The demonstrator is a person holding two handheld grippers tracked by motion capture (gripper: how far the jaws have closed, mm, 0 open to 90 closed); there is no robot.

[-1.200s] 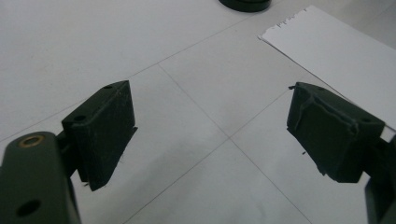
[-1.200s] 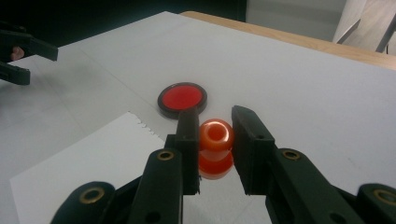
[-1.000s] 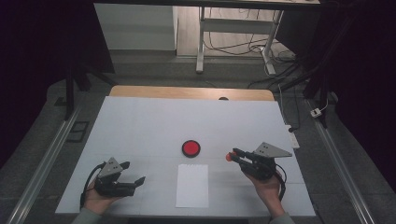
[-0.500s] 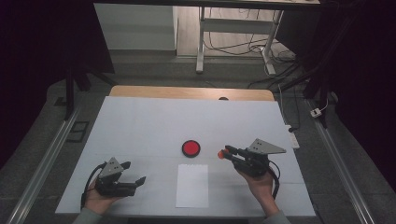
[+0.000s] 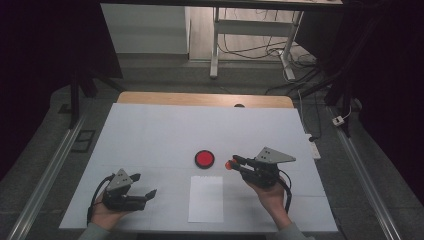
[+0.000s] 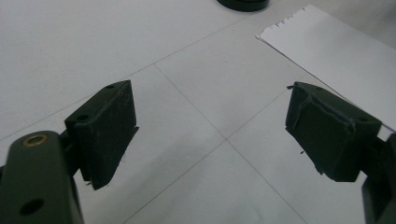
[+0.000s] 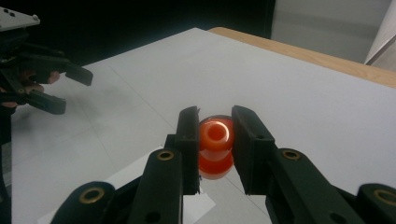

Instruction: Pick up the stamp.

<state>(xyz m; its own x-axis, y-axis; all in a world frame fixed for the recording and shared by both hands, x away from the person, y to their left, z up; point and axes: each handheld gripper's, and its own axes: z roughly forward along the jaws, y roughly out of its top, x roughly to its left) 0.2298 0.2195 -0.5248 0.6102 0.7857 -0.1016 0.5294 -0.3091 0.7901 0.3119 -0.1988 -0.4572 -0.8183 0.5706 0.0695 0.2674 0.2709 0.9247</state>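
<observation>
Jaws of the right gripper (image 7: 215,140) are clamped on a small orange-red spool (image 7: 215,145), one pad on each side of it; those of the left gripper (image 6: 210,135) stand wide apart with nothing between them but bare table. From the high view, the right gripper (image 5: 235,163) holds the spool (image 5: 229,163) just right of the red disc (image 5: 204,159), apart from it and near the top right corner of the white paper sheet (image 5: 206,199). The left gripper (image 5: 142,187) sits low at the near left, well apart from the sheet. Most of the white table (image 5: 165,130) lies open behind the disc, up to the wooden strip (image 5: 205,99) along its far edge.

The left gripper view cuts the disc (image 6: 243,3) off at the top edge and shows one ragged corner of the sheet (image 6: 336,51). Whether the spool touches the table cannot be told. It looks glossy, waisted like two stacked rings, with a hollow in the end facing the right gripper's camera.
</observation>
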